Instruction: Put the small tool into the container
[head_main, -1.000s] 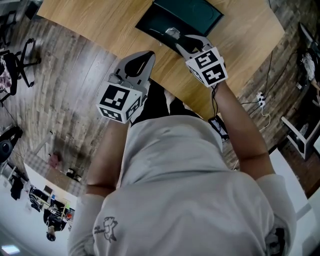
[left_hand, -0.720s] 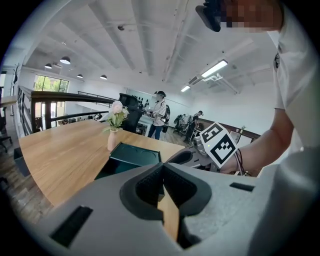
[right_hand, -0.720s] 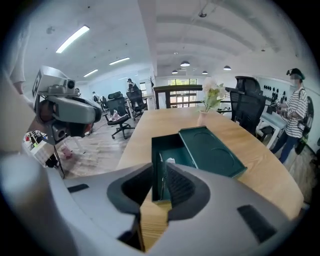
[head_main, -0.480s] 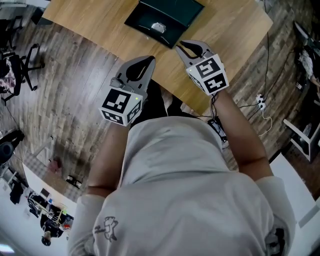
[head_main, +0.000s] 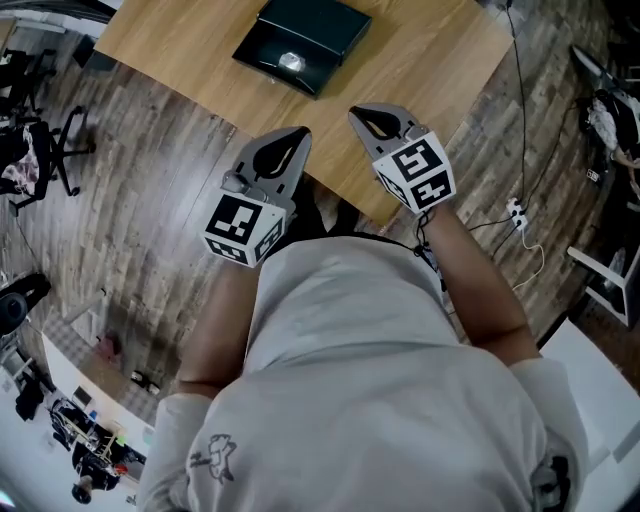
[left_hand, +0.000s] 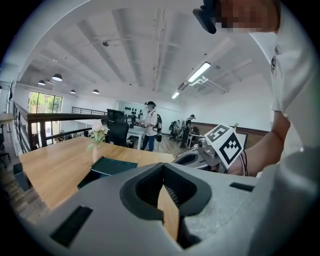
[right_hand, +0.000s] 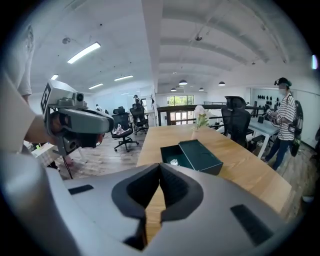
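Risks first. Small tool (head_main: 291, 62) lies inside the open dark container (head_main: 258, 50), so the task looks done, and what's left is mostly a risk of undoing it.

- The container sits near one edge of the bench (head_main: 420, 80) with no lid over the tool. A careless swing of either arm could probably shove it toward that edge or jolt the tool out.
- Left hand-held gripper (head_main: 295, 135) is clenched on nothing.
- Right hand-held gripper (head_main: 358, 112) is also clenched and empty.
- Both hang near the bench's closest corner, well apart from the container, so contact seems unlikely unless the person reaches in again.
- A cable and plug strip (head_main: 515, 210) lie on the floor to the person's right. That's a likely trip or snag hazard if they step that way.

Surface: light wood bench, bare apart from the container and a small vase of flowers (right_hand: 201, 119) further along.

Room: open office with a wood-plank floor (head_main: 150, 200), white ceiling with strip lights, office chairs (right_hand: 235, 122) and other people standing at desks in the background.
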